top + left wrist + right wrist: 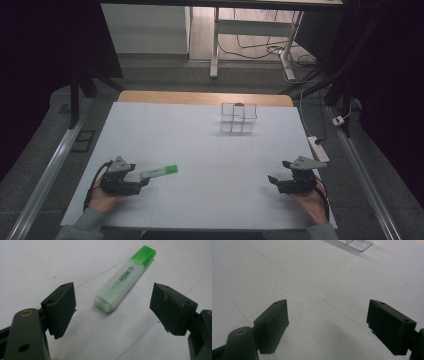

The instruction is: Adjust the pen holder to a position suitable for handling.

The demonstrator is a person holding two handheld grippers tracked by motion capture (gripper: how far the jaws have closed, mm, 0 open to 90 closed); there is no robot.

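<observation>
The left hand-held gripper [112, 307], jaws spread, faces a highlighter [124, 279] just ahead; the likely next move is advancing to straddle it. The right hand-held gripper [327, 325] is spread, empty.

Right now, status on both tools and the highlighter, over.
Left tool open, highlighter lying flat just ahead, untouched. Right tool open, empty, over bare table. Clear organizer far side, nothing in the way.

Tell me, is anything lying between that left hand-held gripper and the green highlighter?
Nothing visible. The left hand-held gripper is open, and only bare white table lies between its jaws and the highlighter.
</observation>
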